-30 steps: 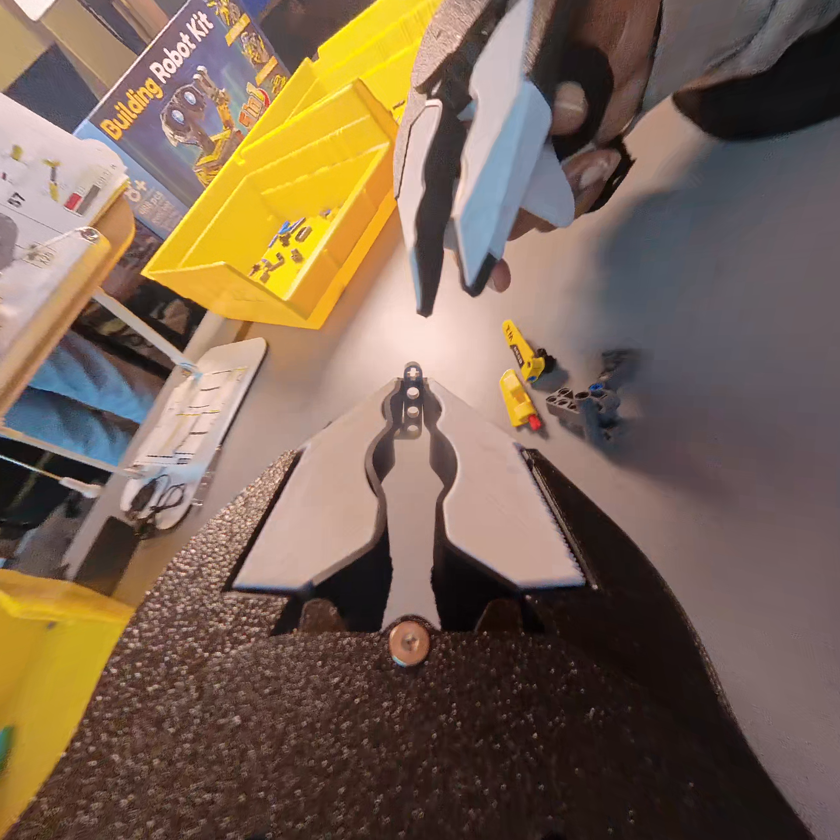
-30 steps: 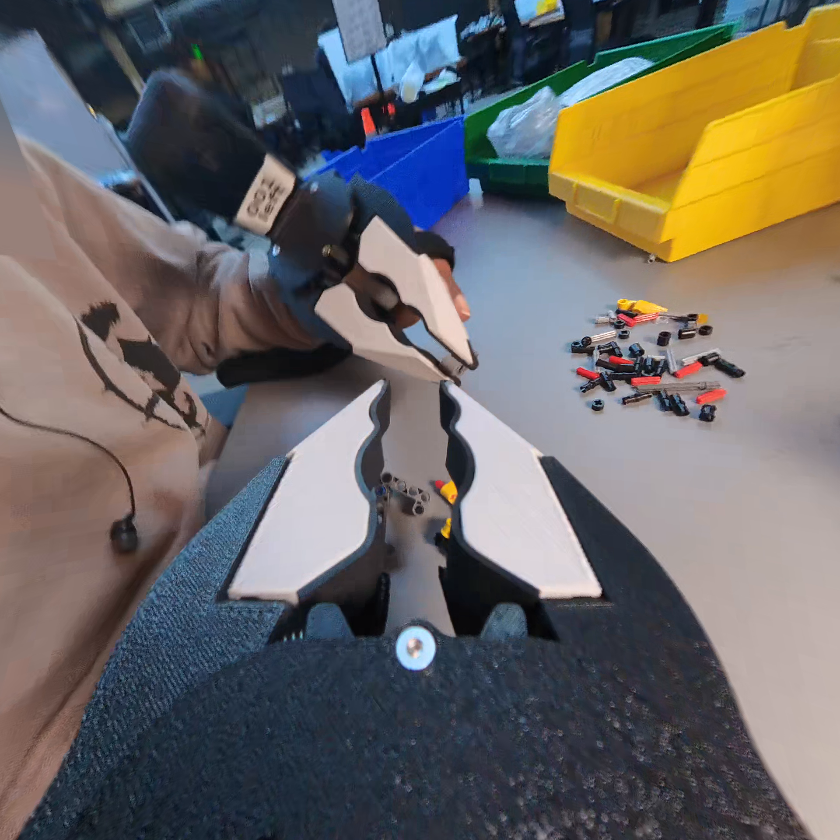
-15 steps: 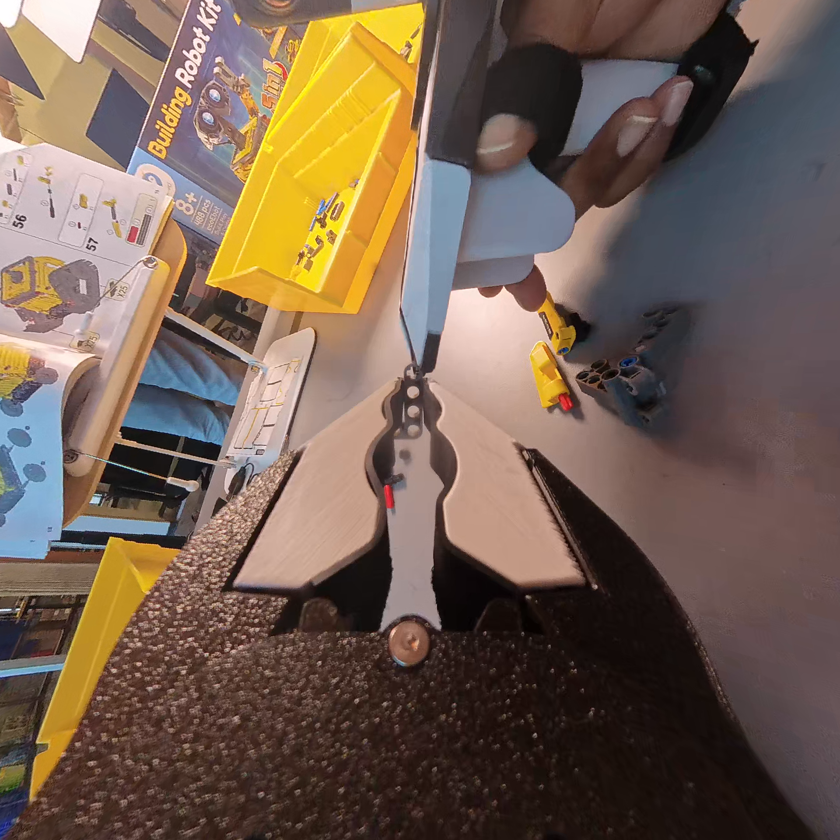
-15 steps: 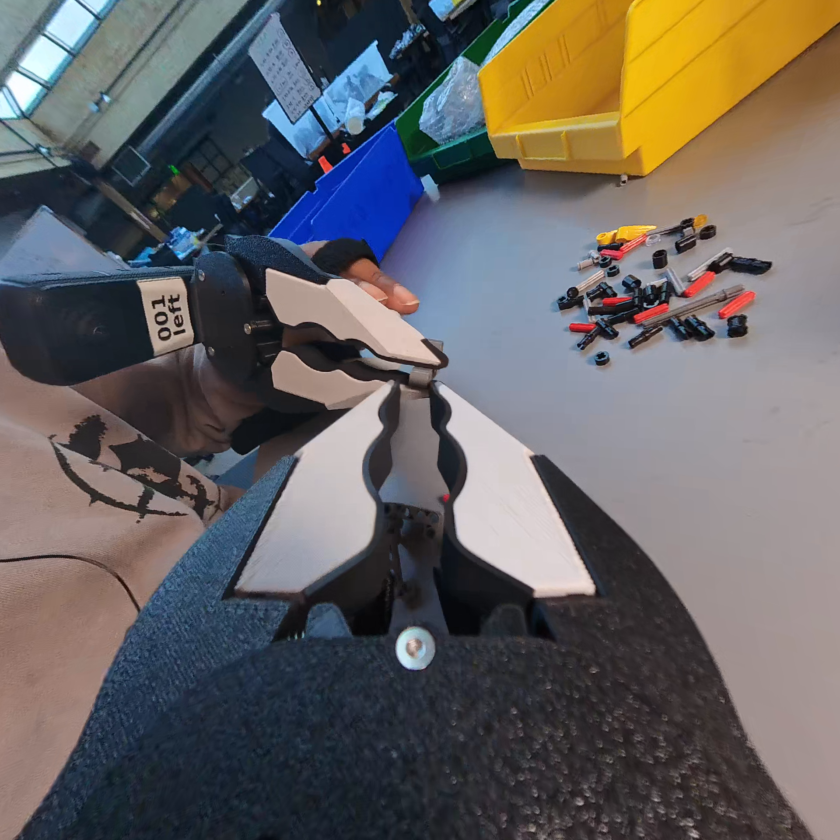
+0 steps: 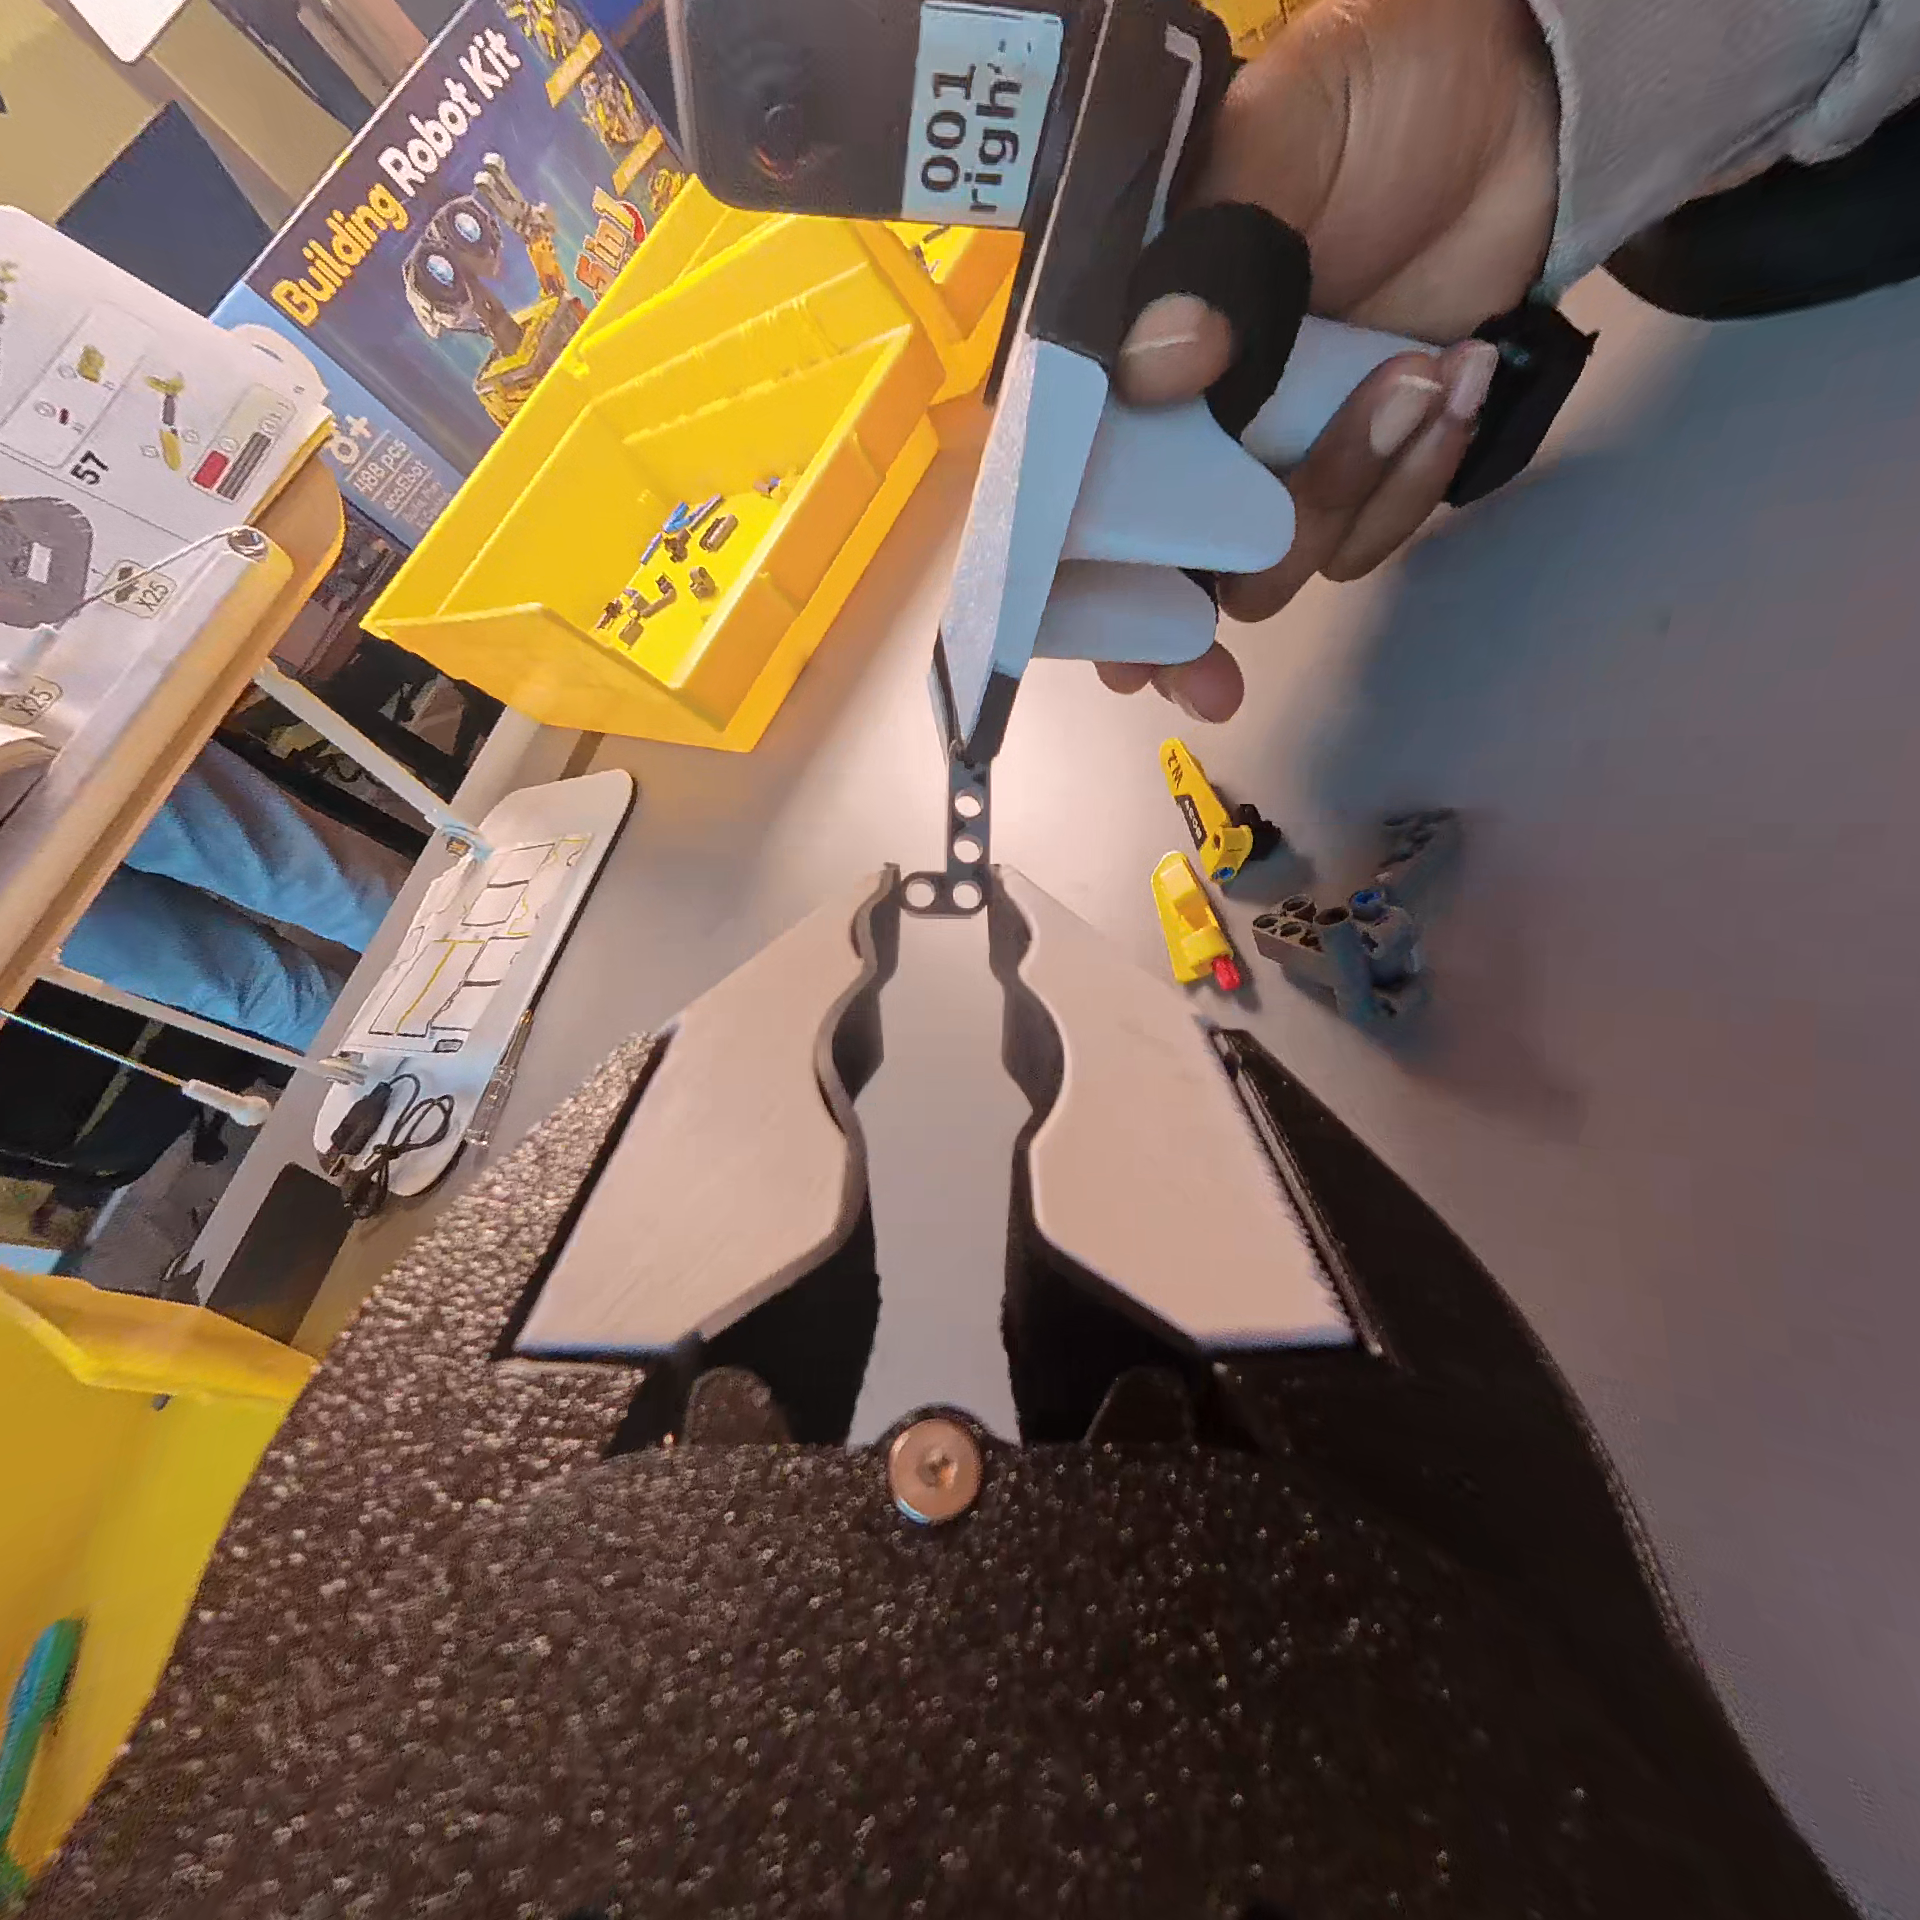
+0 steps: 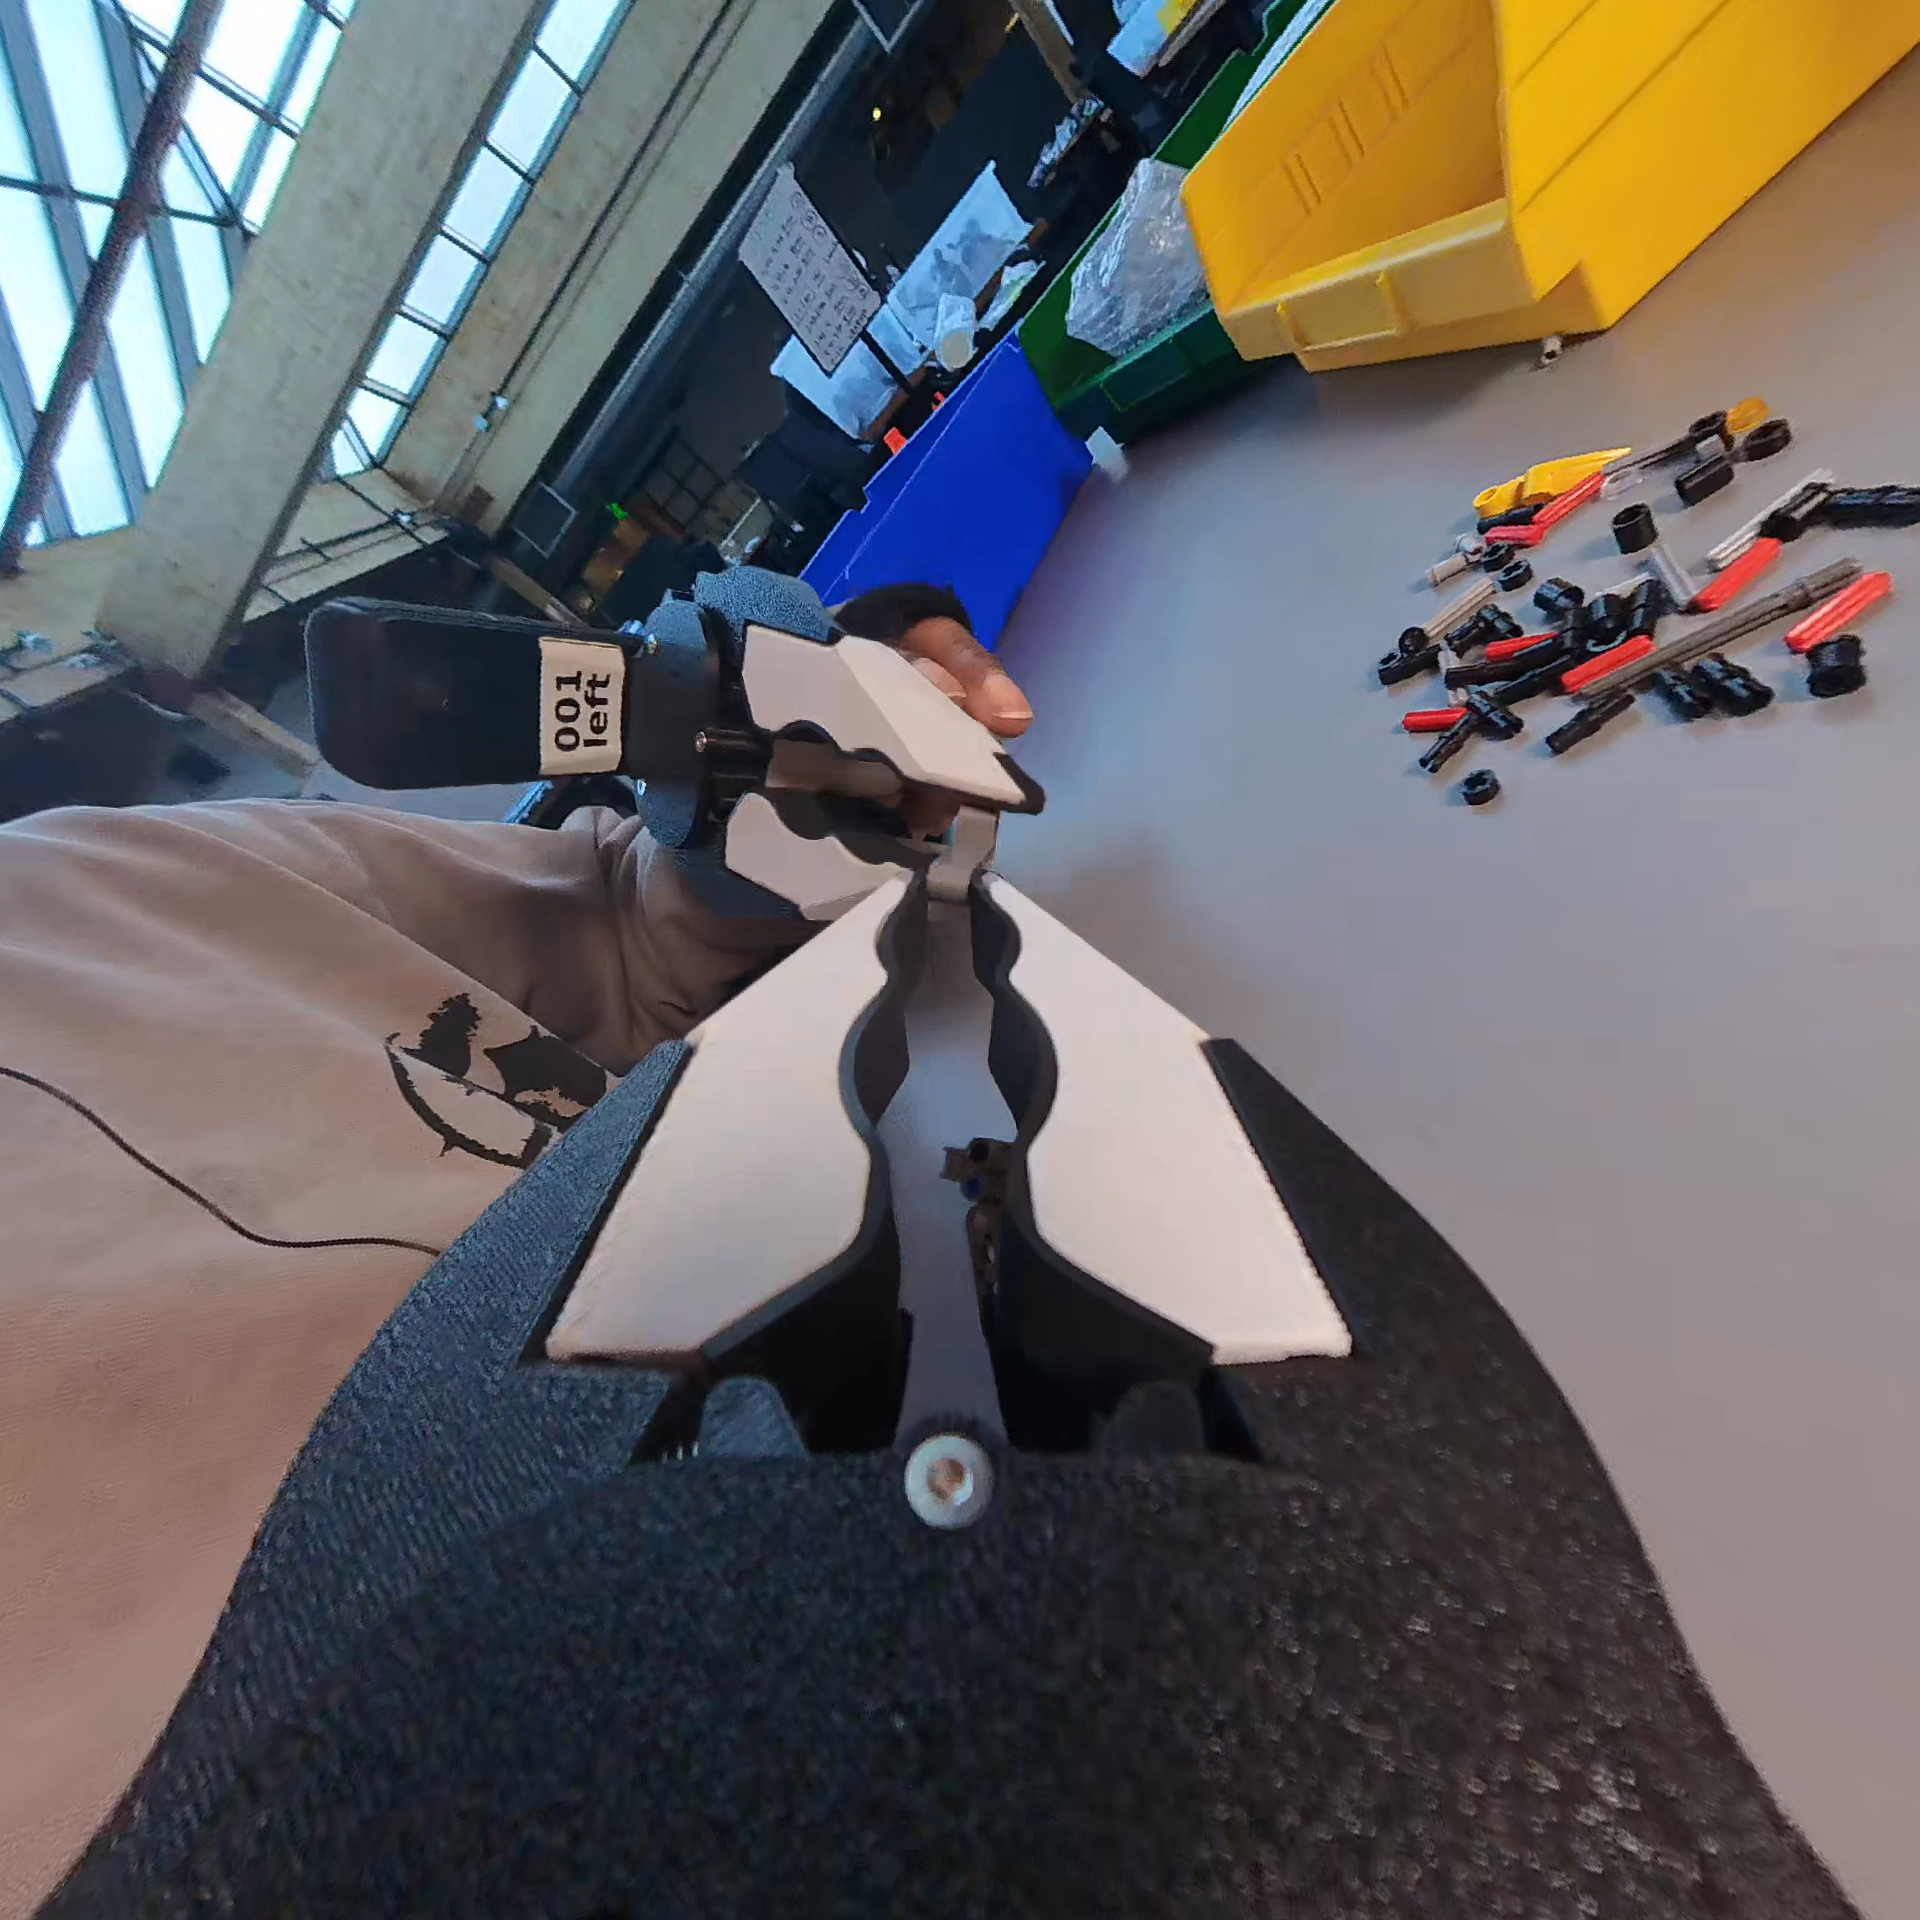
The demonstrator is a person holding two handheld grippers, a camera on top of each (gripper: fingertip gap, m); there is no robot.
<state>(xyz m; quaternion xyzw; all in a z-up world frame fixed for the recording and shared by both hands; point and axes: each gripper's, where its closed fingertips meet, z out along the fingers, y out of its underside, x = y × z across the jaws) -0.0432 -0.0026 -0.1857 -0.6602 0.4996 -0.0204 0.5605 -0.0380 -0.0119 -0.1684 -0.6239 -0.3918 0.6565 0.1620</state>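
A dark grey L-shaped beam with holes (image 5: pixel 966 831) is held between both grippers above the grey table (image 5: pixel 1662 1039). My left gripper (image 5: pixel 943 896) is shut on its short arm. My right gripper (image 5: pixel 966 740) comes down from above in the left wrist view and pinches the top of the long arm. In the right wrist view my right gripper (image 6: pixel 948 883) is shut on the beam (image 6: pixel 964 847), and the left gripper (image 6: pixel 987 805) grips it from the left. A person's hands hold both grippers.
Two yellow pieces (image 5: pixel 1184 920) and a grey connector cluster (image 5: pixel 1340 935) lie on the table to the right. A yellow bin (image 5: pixel 665 623) holds small parts. A pile of black, red and grey parts (image 6: pixel 1642 634) lies near yellow (image 6: pixel 1507 208), green (image 6: pixel 1122 343) and blue (image 6: pixel 956 509) bins. The grippers are tip to tip, or close to it.
My right gripper came down to the left gripper's tip and shut on the beam. The beam's long arm now shows stretched between the two grippers.
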